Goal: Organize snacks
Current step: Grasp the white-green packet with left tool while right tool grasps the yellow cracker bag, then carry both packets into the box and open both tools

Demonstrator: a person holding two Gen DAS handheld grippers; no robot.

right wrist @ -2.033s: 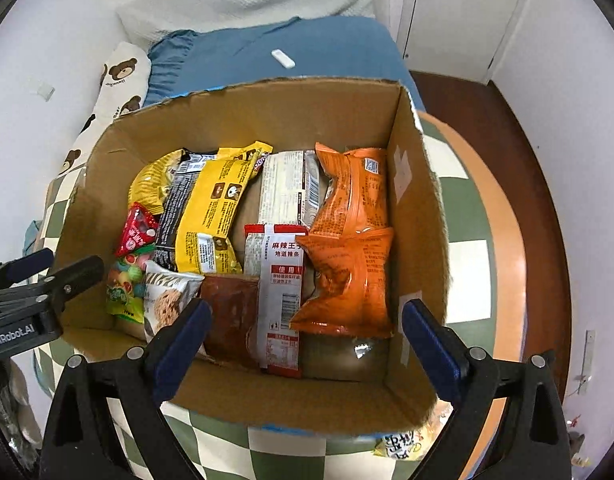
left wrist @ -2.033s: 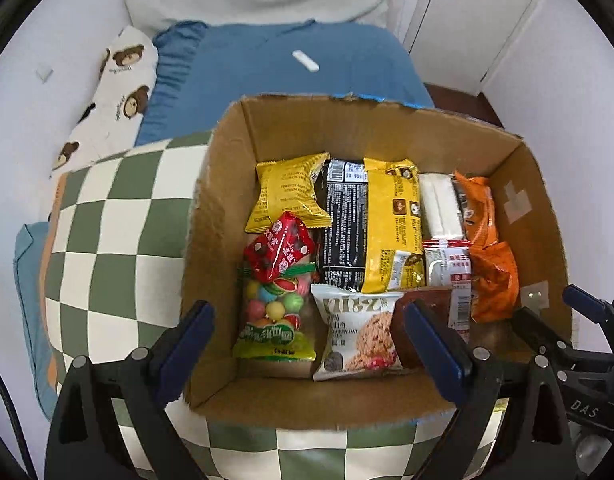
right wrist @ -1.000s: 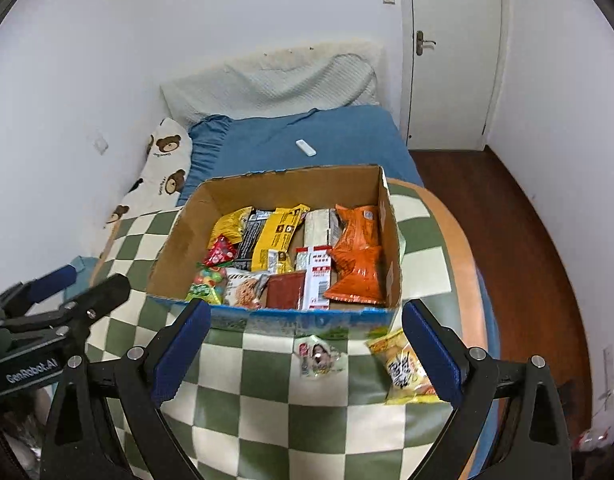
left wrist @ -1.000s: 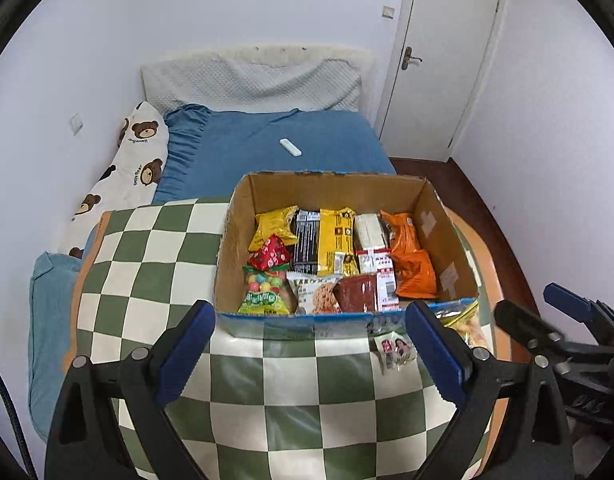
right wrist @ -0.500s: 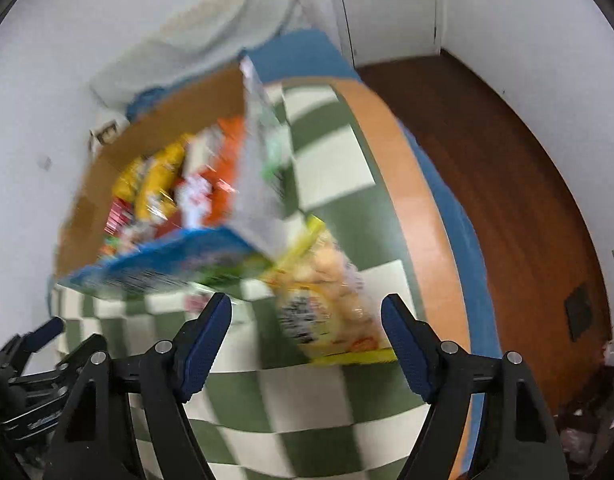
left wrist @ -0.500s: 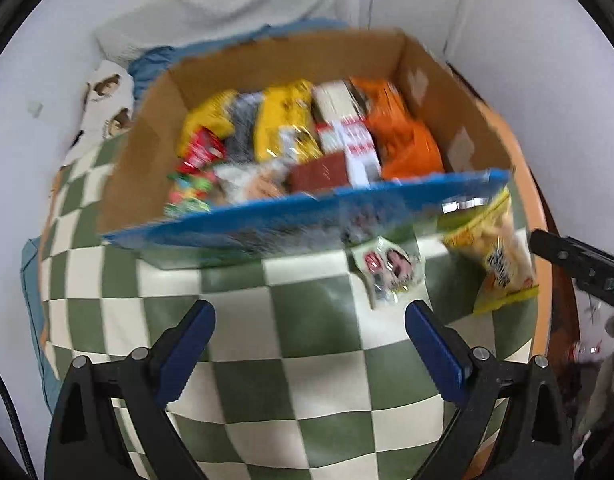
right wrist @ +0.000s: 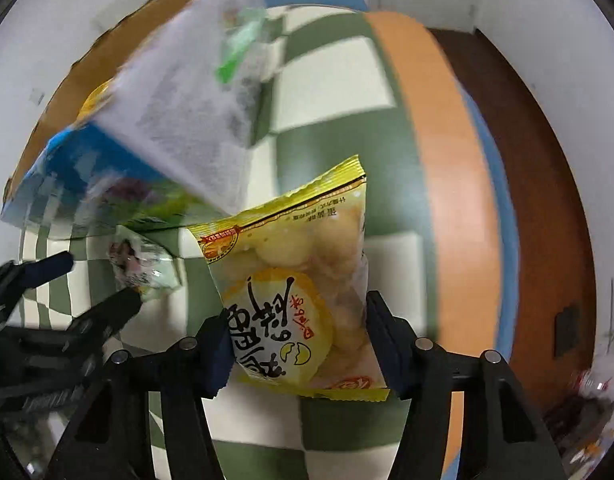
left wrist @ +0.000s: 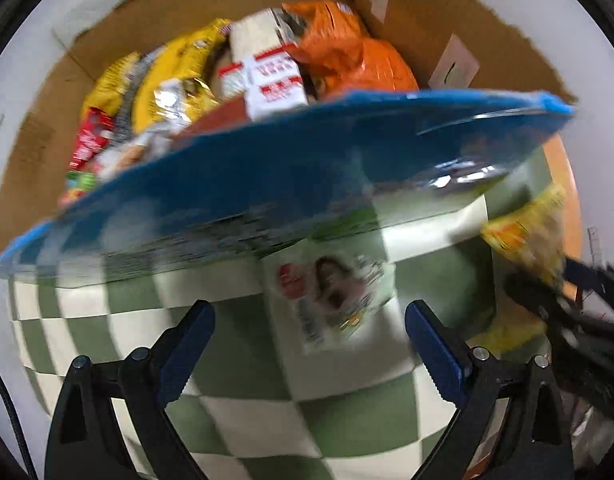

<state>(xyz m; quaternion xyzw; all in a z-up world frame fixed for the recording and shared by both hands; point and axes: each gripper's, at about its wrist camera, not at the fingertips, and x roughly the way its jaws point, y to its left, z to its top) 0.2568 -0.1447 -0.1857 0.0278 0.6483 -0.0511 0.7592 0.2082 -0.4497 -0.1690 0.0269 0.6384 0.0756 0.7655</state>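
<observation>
One cardboard box point(left wrist: 407, 12) stands on one green-and-white checked cloth point(left wrist: 347, 420). Two snack packets lie loose on the cloth outside the box: one yellow packet point(right wrist: 295, 292) and one small pale packet point(left wrist: 331, 300). Inside the box, motion blur allows only a rough count, perhaps eight packets: two orange point(left wrist: 347, 52), two or three yellow point(left wrist: 167, 76), two white with red print point(left wrist: 271, 84), one red point(left wrist: 89, 140). Two grippers are visible: left gripper point(left wrist: 311, 344), right gripper point(right wrist: 297, 350).
</observation>
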